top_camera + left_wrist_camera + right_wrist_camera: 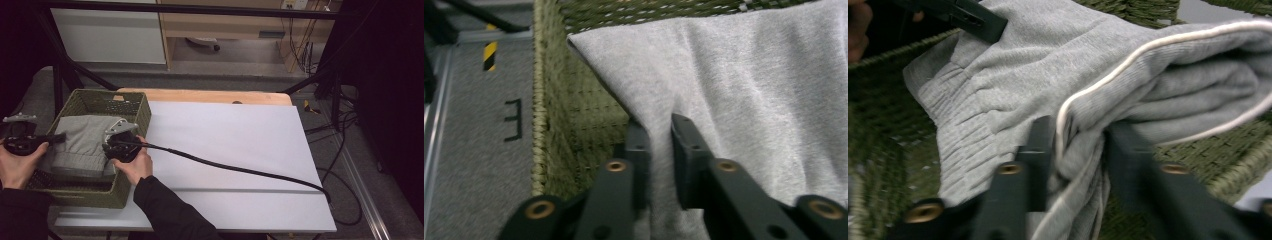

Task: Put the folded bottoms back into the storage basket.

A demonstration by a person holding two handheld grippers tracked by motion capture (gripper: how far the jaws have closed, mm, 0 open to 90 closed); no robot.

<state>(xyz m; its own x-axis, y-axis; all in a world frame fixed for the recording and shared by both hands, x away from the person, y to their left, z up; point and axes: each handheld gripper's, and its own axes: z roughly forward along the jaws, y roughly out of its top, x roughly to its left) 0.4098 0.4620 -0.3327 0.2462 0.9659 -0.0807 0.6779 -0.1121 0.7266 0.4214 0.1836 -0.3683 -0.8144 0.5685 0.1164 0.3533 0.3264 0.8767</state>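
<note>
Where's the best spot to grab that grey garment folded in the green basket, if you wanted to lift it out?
Probably the two opposite ends of the grey garment, one gripper at each, coming down from above. It lies as a soft folded stack inside the woven basket, whose walls block the sides; the bunched edges give the jaws cloth to pinch.

Lab: black frame rig (200,9), floor cables (345,150), hazard tape (490,54).

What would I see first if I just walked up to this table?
A folded grey garment lying in a green woven basket at the table's left end. The left gripper and the right gripper each have a fold of it between their jaws, one from each side. A black cable trails across the white tabletop.
</note>
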